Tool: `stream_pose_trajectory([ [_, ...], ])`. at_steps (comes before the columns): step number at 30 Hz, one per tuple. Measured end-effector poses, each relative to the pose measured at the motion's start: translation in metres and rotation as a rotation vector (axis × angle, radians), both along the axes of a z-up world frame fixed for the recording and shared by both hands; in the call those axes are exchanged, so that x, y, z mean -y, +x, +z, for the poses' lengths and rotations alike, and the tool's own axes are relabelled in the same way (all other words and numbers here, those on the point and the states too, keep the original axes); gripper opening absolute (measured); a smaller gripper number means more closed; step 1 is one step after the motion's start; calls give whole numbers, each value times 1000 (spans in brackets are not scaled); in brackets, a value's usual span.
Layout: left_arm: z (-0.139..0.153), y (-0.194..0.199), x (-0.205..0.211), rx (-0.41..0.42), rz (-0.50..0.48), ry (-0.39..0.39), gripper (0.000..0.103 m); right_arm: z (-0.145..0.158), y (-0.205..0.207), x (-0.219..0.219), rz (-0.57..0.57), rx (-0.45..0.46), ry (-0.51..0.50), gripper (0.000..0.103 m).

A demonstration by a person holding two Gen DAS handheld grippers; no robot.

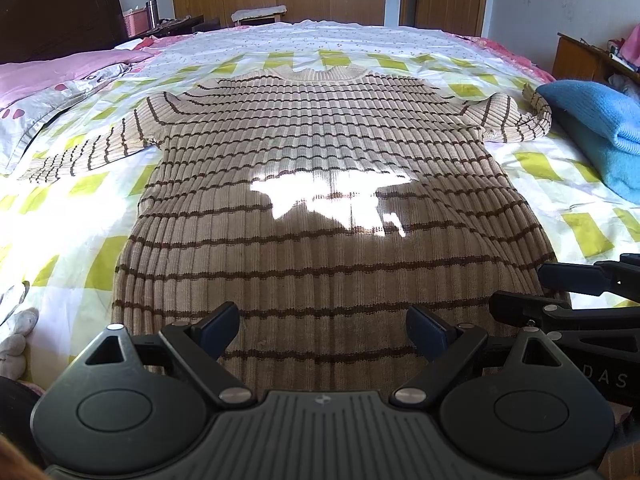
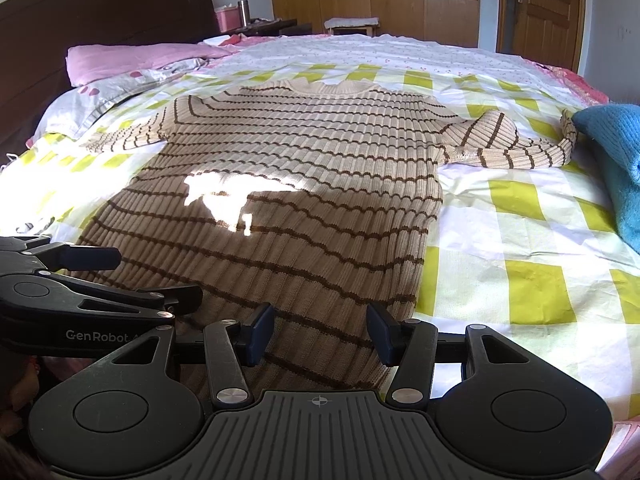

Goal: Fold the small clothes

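Observation:
A beige ribbed sweater with thin brown stripes (image 1: 320,140) lies spread flat on the bed, collar at the far end and hem nearest me. Its left sleeve stretches out; the right sleeve (image 2: 520,148) bends back beside a blue knit. My left gripper (image 1: 322,326) hovers open over the hem's middle, nothing between its fingers. My right gripper (image 2: 321,332) stands open over the sweater (image 2: 300,152) near the hem's right corner, its pads apart from the cloth. Each gripper shows in the other's view: the right gripper (image 1: 518,286) at the right edge, the left gripper (image 2: 160,276) at the left edge.
A white sheet with yellow-green checks (image 2: 520,220) covers the bed. A folded blue knit (image 1: 600,128) lies at the right side. Pink and grey pillows (image 1: 60,68) sit at the left by the dark headboard (image 1: 52,8). A grey plush toy (image 1: 16,332) rests at the near left.

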State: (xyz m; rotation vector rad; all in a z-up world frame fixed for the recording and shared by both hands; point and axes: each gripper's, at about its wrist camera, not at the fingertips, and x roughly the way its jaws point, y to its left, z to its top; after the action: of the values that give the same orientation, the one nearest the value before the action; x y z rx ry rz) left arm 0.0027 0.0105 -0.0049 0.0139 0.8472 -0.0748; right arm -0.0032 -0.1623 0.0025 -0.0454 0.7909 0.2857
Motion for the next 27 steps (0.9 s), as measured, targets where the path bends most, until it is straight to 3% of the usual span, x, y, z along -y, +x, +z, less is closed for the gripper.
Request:
stream_pose_trajectory([
  [8, 5, 1, 1, 18, -10, -22, 96, 6, 2, 5, -11, -4, 33, 50],
  [16, 13, 9, 8, 37, -45, 3, 96, 13, 9, 13, -25, -3, 70, 50],
  [27, 26, 40, 25, 64, -86, 20, 96, 20, 30, 35, -81, -16, 125, 50],
])
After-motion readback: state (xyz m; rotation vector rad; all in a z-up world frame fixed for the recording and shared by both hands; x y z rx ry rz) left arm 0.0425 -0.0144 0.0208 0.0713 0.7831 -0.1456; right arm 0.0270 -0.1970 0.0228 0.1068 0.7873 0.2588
